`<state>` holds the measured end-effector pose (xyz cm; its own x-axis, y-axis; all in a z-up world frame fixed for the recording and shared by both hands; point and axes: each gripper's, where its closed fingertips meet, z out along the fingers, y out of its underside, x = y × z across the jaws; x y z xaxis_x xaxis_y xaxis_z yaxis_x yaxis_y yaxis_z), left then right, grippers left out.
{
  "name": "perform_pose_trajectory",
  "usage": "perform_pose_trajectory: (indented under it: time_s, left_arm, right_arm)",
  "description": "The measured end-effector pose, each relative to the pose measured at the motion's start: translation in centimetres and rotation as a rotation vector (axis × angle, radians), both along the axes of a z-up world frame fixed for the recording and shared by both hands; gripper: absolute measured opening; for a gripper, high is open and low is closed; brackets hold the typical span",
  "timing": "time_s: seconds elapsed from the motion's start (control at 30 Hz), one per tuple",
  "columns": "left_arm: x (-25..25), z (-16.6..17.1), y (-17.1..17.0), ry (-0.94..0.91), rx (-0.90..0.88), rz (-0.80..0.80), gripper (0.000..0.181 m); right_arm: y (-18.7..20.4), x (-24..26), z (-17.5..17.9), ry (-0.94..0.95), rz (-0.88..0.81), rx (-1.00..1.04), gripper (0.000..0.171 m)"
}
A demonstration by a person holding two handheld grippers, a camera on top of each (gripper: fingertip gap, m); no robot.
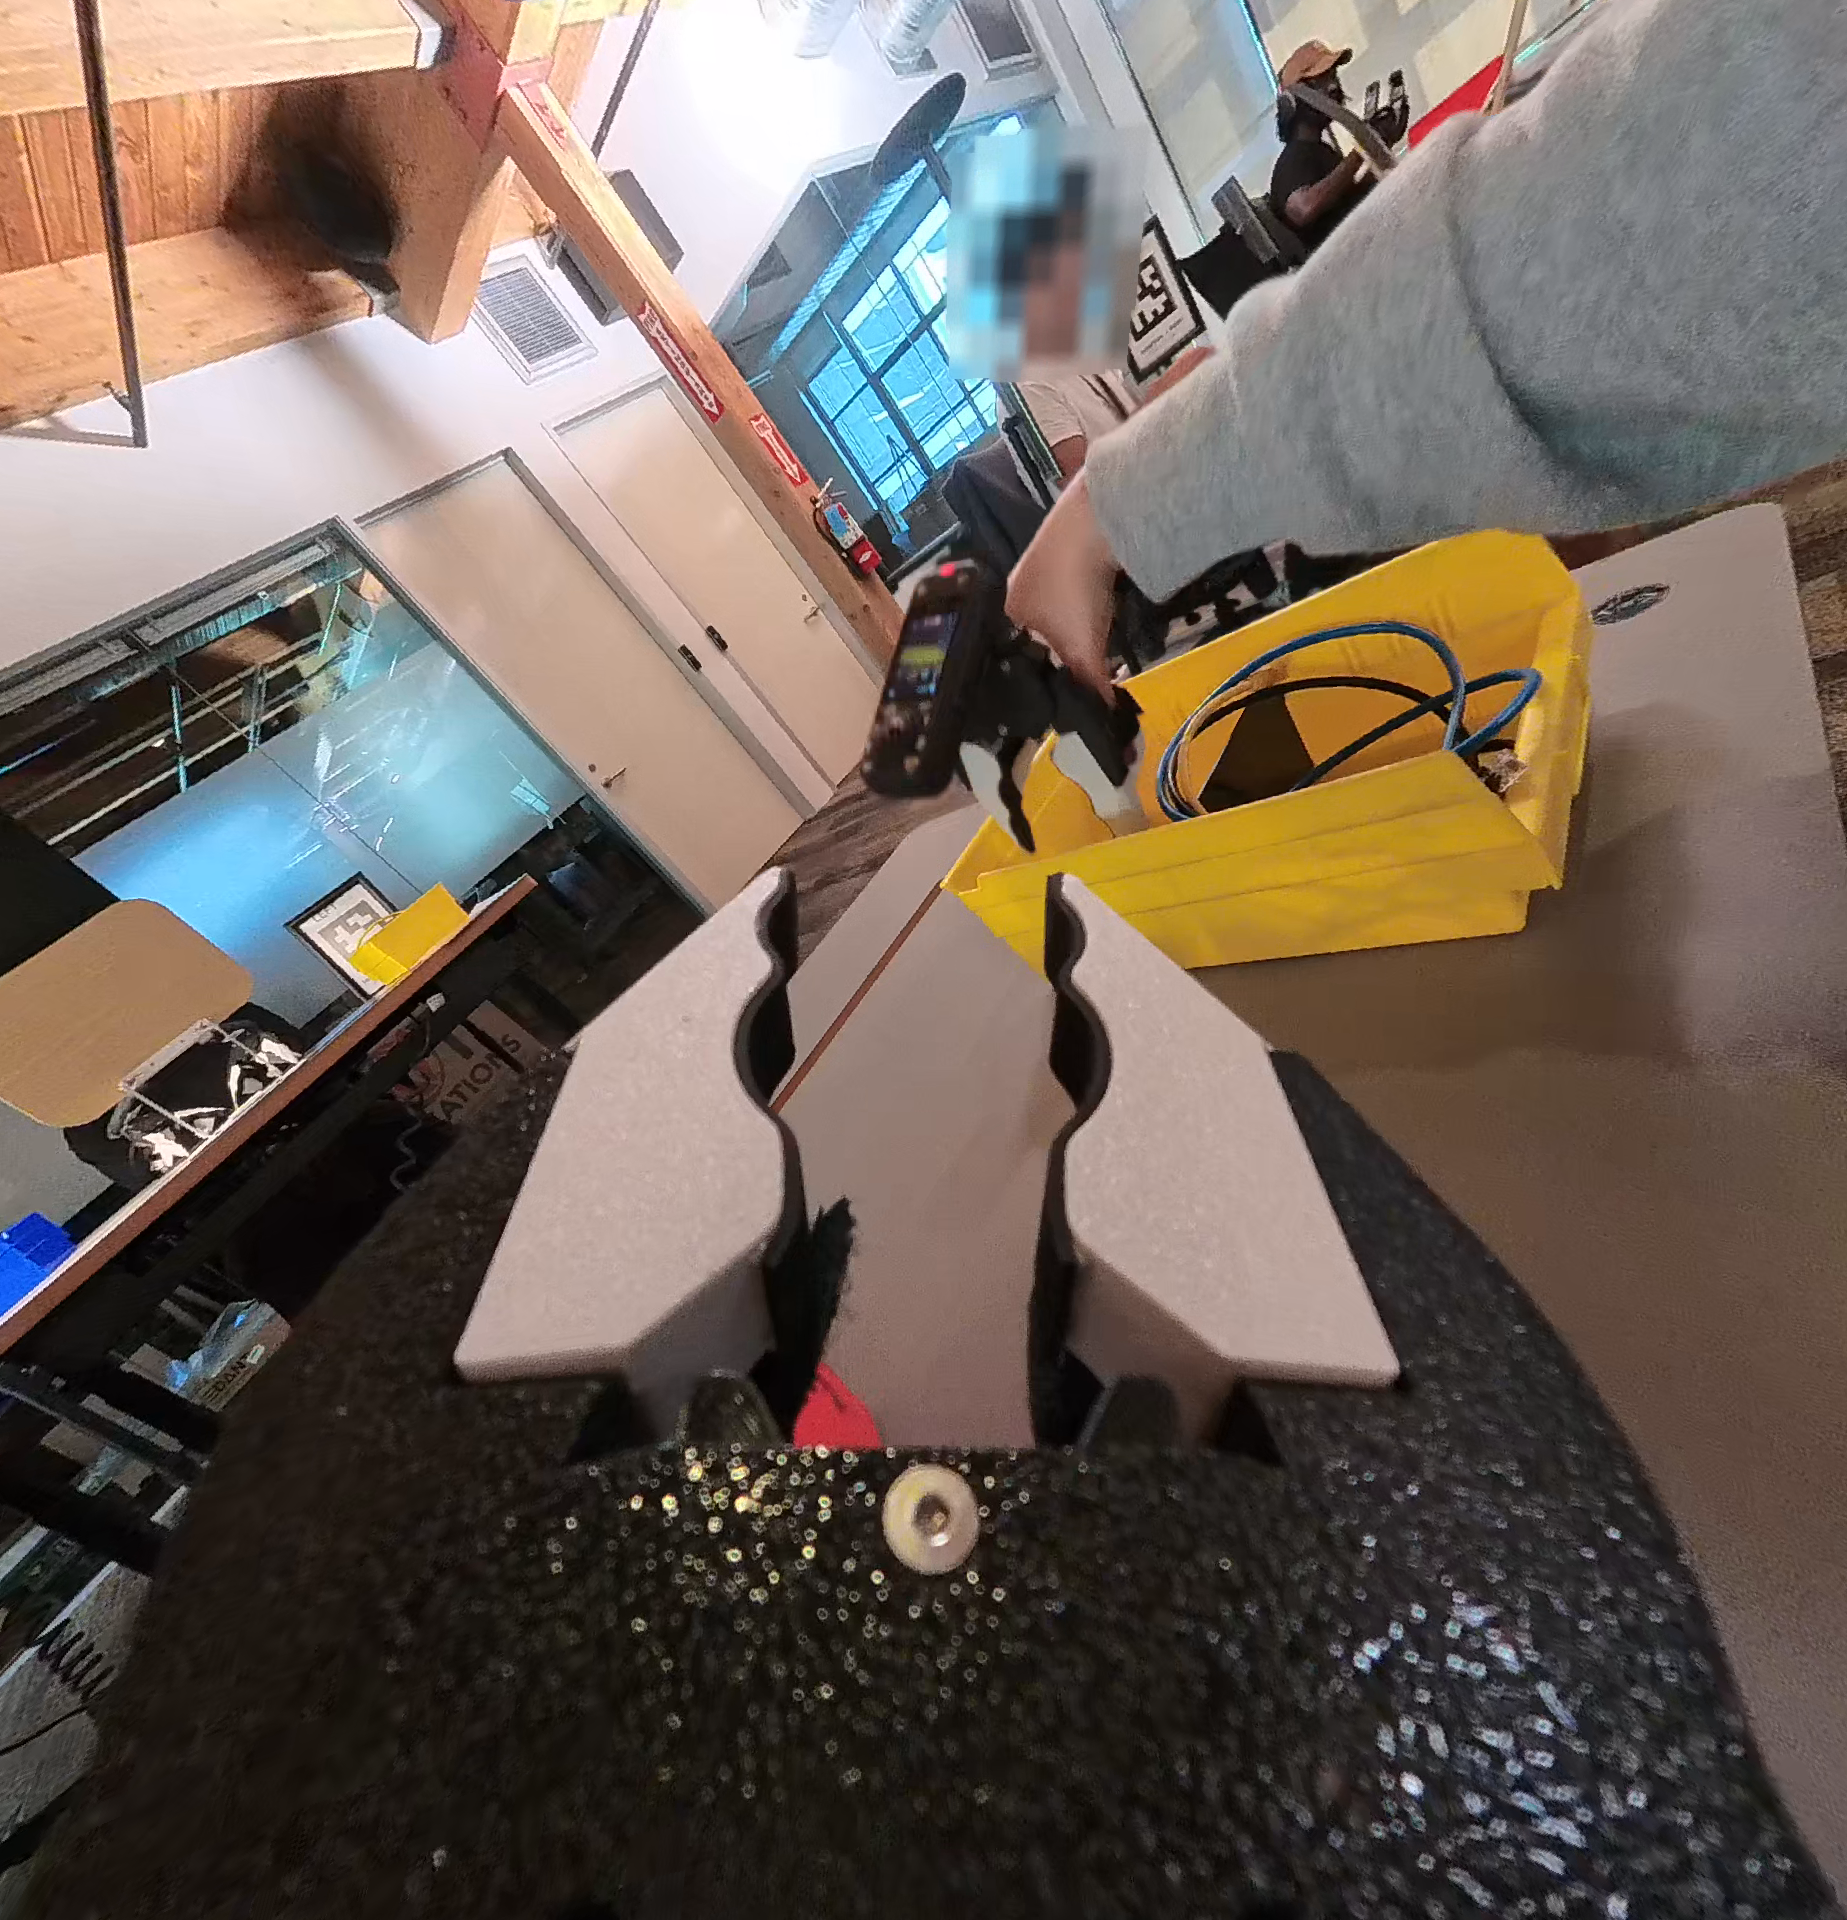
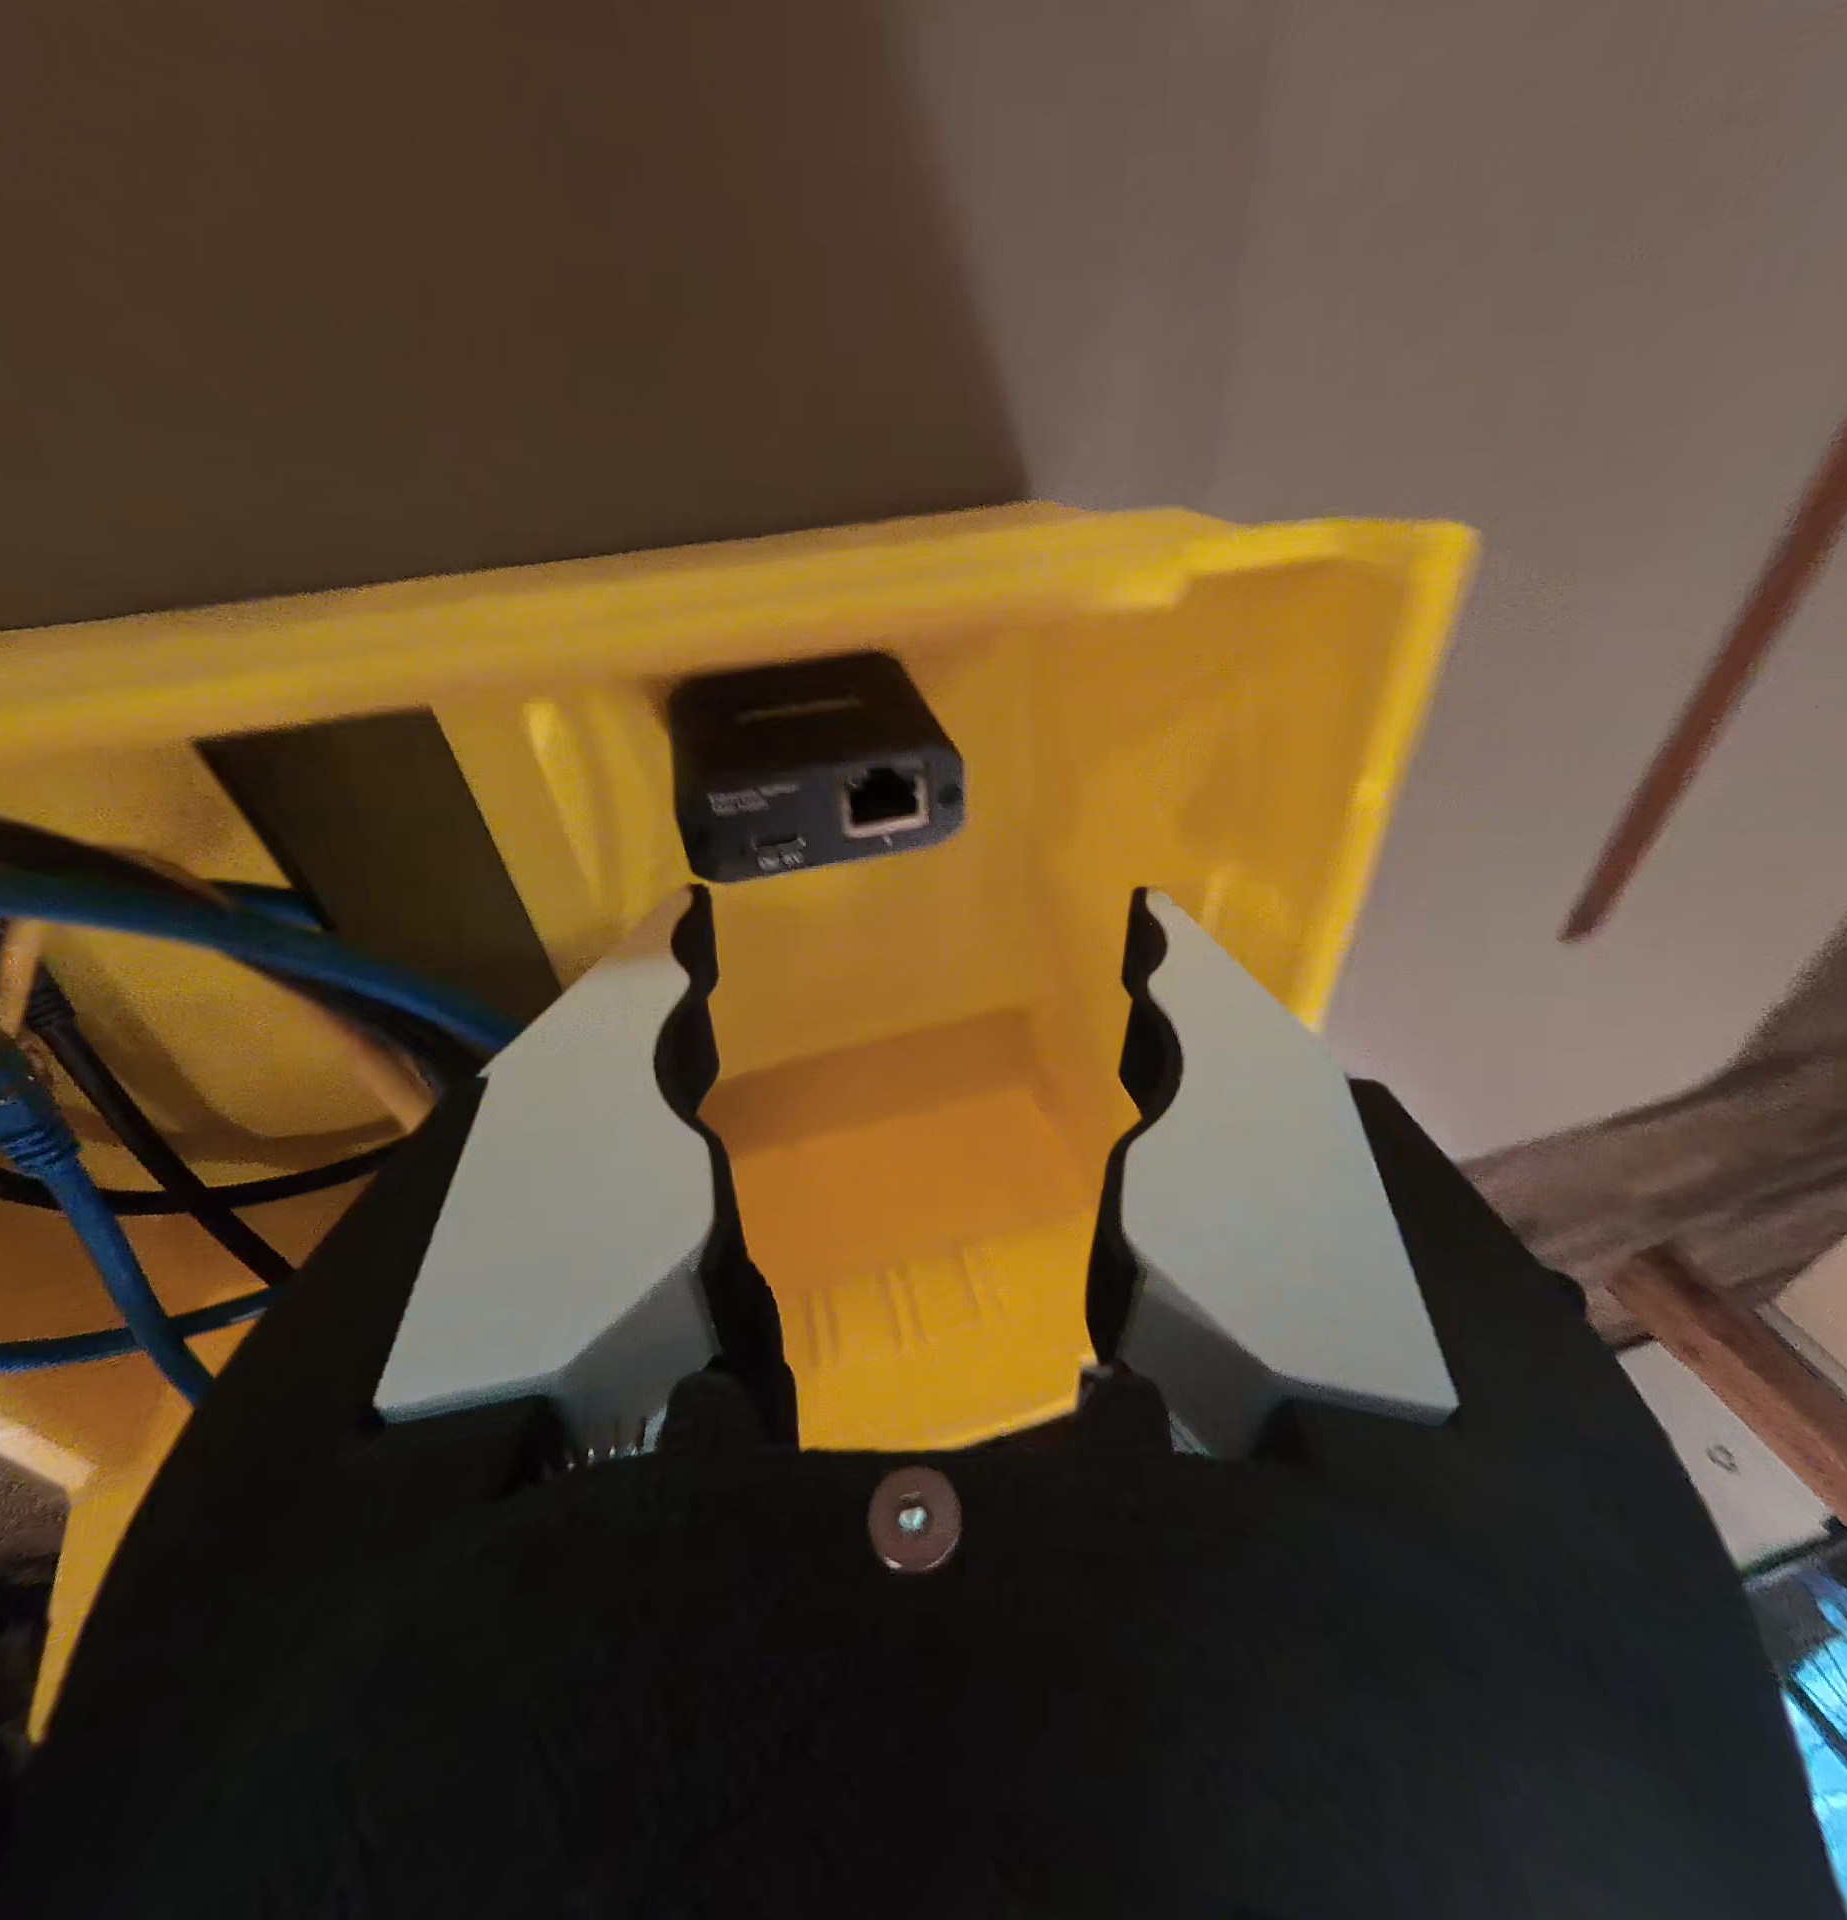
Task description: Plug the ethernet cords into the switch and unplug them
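A small black switch (image 2: 817, 764) with one open ethernet port lies inside a yellow bin (image 2: 1262, 707), against its far wall. Blue ethernet cords (image 2: 223, 935) and a black cord coil at the bin's left side; a blue plug (image 2: 20, 1127) shows there. My right gripper (image 2: 919, 909) is open and empty, hovering in the bin just short of the switch. In the left wrist view the bin (image 1: 1314, 883) sits on the grey table with the cords (image 1: 1334, 707) in it, and the right gripper (image 1: 1075, 758) reaches into it. My left gripper (image 1: 919, 894) is open and empty over the table, short of the bin.
The grey table (image 1: 1521, 1143) carries the bin; its edge runs left of my left gripper. A grey-sleeved arm (image 1: 1470, 343) holds the right gripper. Other people sit farther back. Another table (image 1: 275, 1070) with a yellow bin stands at left. Left tips to right tips: about 35 cm.
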<state>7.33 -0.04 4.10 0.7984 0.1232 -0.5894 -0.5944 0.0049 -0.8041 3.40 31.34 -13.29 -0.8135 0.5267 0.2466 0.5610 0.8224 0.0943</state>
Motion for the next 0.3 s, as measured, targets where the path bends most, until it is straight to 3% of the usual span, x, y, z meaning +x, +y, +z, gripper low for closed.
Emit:
perform_pose_trajectory:
  time_s: [0.17,0.3]
  left_arm:
    - [0.1,0.1,0.0,0.000,-0.012,0.014,0.045]
    - [-0.7,0.5,-0.1,-0.037,-0.022,0.059,0.044]
  right_arm:
    - [-0.1,-0.1,6.2,0.248,-0.055,-0.035,0.074]
    - [-2.4,0.7,11.2,0.584,-0.138,-0.172,0.064]
